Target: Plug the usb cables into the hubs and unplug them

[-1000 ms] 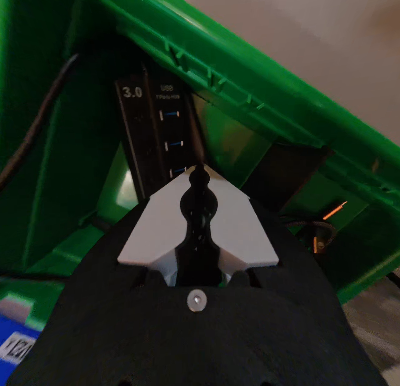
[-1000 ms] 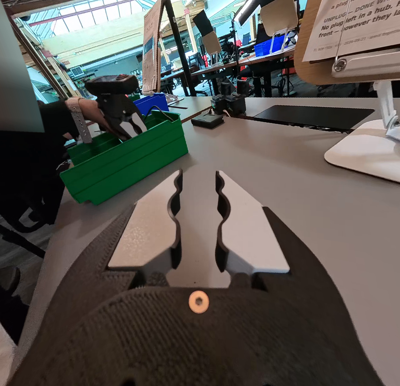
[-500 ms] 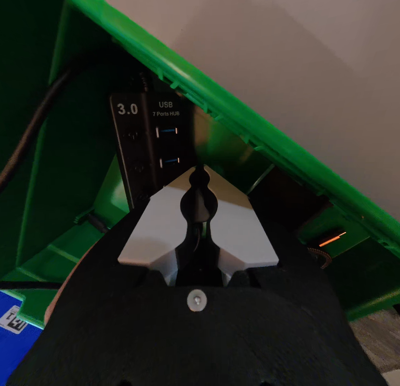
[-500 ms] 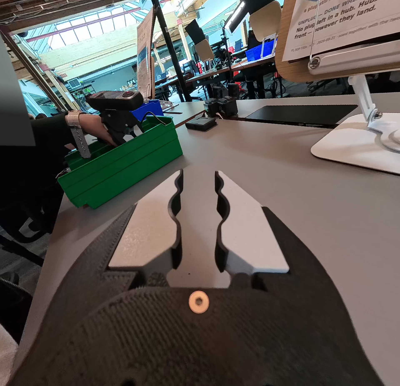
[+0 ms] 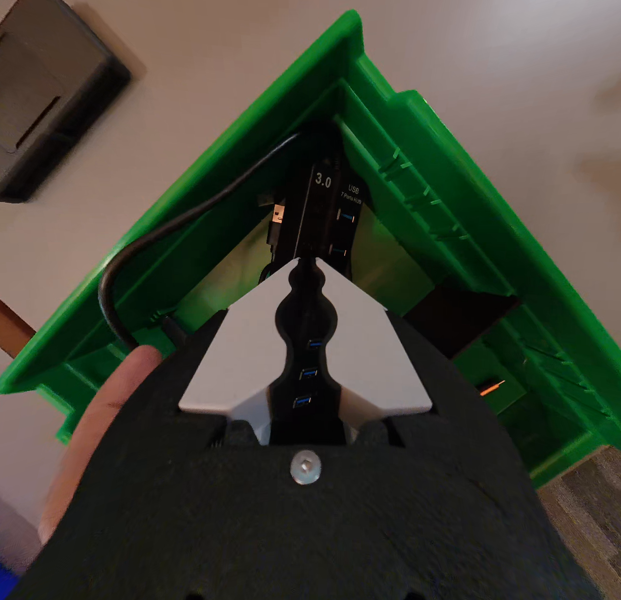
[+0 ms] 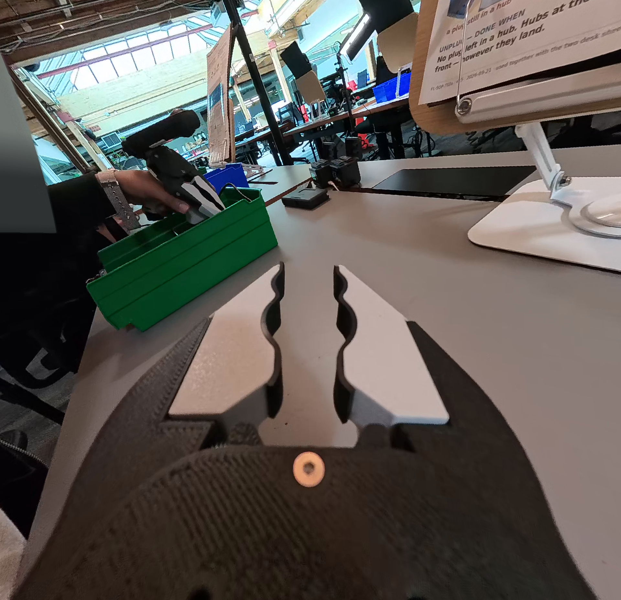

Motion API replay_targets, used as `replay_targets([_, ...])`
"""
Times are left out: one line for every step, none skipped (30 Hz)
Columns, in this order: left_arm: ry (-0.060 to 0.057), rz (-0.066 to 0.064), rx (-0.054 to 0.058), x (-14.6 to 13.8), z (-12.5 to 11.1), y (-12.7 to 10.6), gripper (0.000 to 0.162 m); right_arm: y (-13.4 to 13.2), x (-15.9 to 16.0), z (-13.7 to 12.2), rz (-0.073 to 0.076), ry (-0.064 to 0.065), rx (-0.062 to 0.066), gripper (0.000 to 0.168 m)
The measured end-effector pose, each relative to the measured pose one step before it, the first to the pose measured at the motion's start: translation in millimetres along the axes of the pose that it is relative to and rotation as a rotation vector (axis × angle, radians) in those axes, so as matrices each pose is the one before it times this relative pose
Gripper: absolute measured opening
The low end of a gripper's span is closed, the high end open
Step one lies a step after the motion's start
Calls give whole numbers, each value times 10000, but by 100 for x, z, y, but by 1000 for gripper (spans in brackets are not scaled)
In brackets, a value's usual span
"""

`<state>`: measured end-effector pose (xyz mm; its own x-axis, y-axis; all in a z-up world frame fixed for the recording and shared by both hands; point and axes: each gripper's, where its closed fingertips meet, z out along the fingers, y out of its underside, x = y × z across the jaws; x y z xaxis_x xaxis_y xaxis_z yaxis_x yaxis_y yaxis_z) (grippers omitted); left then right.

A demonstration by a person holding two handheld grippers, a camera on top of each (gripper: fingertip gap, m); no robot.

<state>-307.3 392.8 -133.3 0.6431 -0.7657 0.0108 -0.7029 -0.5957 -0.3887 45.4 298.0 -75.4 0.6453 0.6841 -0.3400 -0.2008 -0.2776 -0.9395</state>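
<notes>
A black USB hub (image 5: 322, 214) with blue ports stands on end in the far corner of the green bin (image 5: 235, 147). My left gripper (image 5: 306, 261) is shut on the hub, and several of its ports show in the gap between the fingers. The hub's black cable (image 5: 188, 211) loops over the bin wall, and a loose USB plug (image 5: 278, 214) lies beside the hub. In the right wrist view the left gripper (image 6: 201, 197) dips into the green bin (image 6: 188, 271). My right gripper (image 6: 308, 274) is open and empty over the grey table.
A black divider (image 5: 460, 318) splits the bin, with an orange-tipped cable (image 5: 492, 387) in the compartment beyond it. A black box (image 6: 304, 197) lies past the bin. A white stand base (image 6: 554, 227), a black mat (image 6: 447, 180) and a blue bin (image 6: 228, 177) stand farther back.
My left gripper has drawn back and up, still shut on the hub; more of the bin's corner and the table beyond now shows. The right gripper has only drifted slightly and stays open.
</notes>
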Motion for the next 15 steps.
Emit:
replay_targets([-185, 65, 60, -197, -146, -80, 6, -11, -8, 20, -15, 3, -10, 28])
replay_targets([-506, 19, 143, -604, -222, -234, 27, -41, 3, 12, -27, 10, -1, 28])
replay_targets([-674, 101, 103, -824, -203, -179, 65, -60, 24, -6, -32, 20, 5, 28])
replay_targets([-55, 300, -3, 97, -128, 39, 101, -45, 48, -6, -27, 26, 4, 28])
replay_targets([30, 96, 7, 244, 4, 23, 90, -38, 49, -8, -10, 23, 2, 28])
replay_targets([215, 102, -111, 545, 154, 166, 99, -18, 52, 6, 16, 12, 1, 28])
replay_targets([159, 139, -191, 469, 283, 278, 108, -25, 33, 17, 45, -4, 7, 28])
replay_targets([-1, 246, -253, 232, 376, 326, 107, -31, 3, 16, 73, -16, 25, 28])
replay_targets([-218, 312, -260, -120, 451, 303, 104, -56, -17, 20, 94, -25, 41, 28])
replay_targets([-192, 325, -266, -118, 533, 240, 94, -56, -29, 24, 101, -32, 47, 28])
replay_targets([-107, 258, -226, -60, 583, 106, 82, -27, -48, 48, 92, -34, 39, 28])
replay_targets([-111, 176, -182, -109, 579, -22, 76, -21, -64, 41, 68, -36, 20, 28])
replay_targets([45, 149, -159, 131, 536, -64, 74, -5, -82, 29, 30, -32, 0, 28])
replay_targets([248, 164, -94, 491, 393, -106, 67, 0, -92, -8, -18, -15, -14, 28])
replay_targets([249, 166, 49, 470, 89, -260, 59, -39, -65, -61, -68, 11, -19, 28])
